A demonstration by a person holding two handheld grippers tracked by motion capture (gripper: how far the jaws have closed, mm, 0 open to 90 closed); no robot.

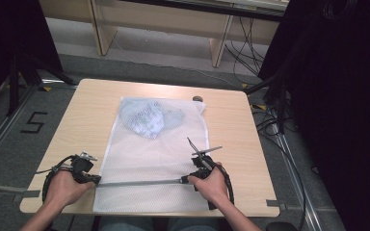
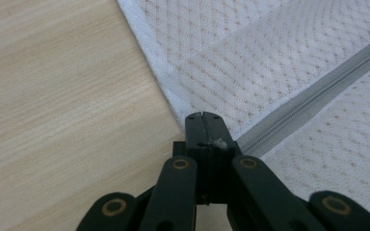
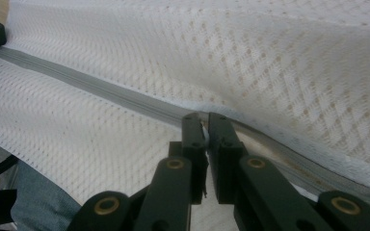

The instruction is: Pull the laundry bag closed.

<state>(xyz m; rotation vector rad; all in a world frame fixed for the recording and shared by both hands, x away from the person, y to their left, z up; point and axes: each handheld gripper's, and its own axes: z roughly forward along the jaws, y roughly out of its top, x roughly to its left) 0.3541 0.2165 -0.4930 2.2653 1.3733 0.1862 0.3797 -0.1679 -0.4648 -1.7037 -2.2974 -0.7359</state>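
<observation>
Left gripper [image 1: 94,179] is clamped on the left end of the mesh laundry bag's [image 1: 149,159] zipper [image 1: 139,183]; right gripper [image 1: 187,180] pinches its slider. Uneven tension may jam the teeth or tear the mesh.

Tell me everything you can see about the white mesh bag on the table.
The white mesh bag is a flat rectangle of netted fabric lying on the wooden table, its near edge overhanging. A grey zipper crosses it near the person's side. A crumpled bluish cloth shows through its far end. The left tool pinches the zipper's end; the right tool is shut at the zipper farther along.
</observation>
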